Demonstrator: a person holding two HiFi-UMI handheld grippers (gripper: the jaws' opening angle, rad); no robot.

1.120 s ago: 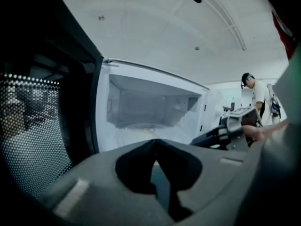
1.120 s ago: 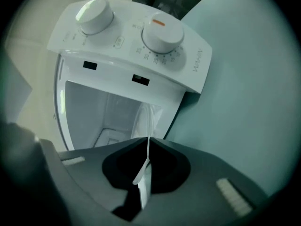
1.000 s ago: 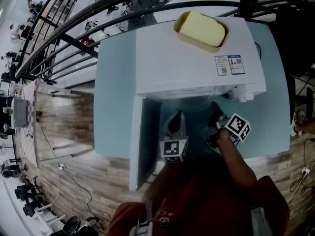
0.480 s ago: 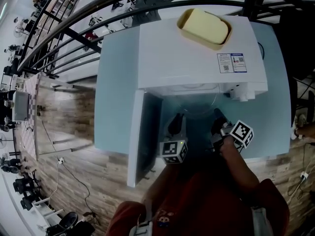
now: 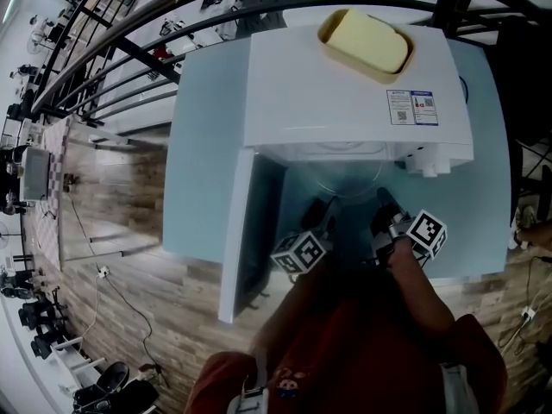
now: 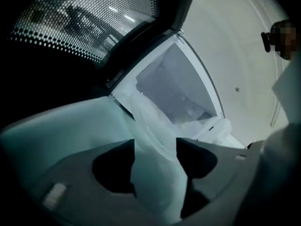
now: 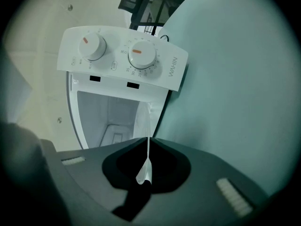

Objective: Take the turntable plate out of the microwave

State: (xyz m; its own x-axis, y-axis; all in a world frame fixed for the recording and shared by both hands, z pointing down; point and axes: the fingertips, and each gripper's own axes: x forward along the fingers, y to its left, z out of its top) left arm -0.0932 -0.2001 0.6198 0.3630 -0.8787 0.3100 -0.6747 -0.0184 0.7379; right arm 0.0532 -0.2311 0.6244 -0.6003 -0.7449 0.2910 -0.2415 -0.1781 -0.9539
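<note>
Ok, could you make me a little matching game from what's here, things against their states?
1 left gripper
2 right gripper
3 microwave door
4 yellow dish

A on top of the microwave
B swung open
C clamped on the rim of the turntable plate
D jaws apart

Pairs: 1-D, 2-C, 3-B, 4-A. The left jaws have just been opening, plate between them.

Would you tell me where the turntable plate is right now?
Head view, centre: the plate pokes partly out of the open microwave, its right rim pinched in the right gripper.
</note>
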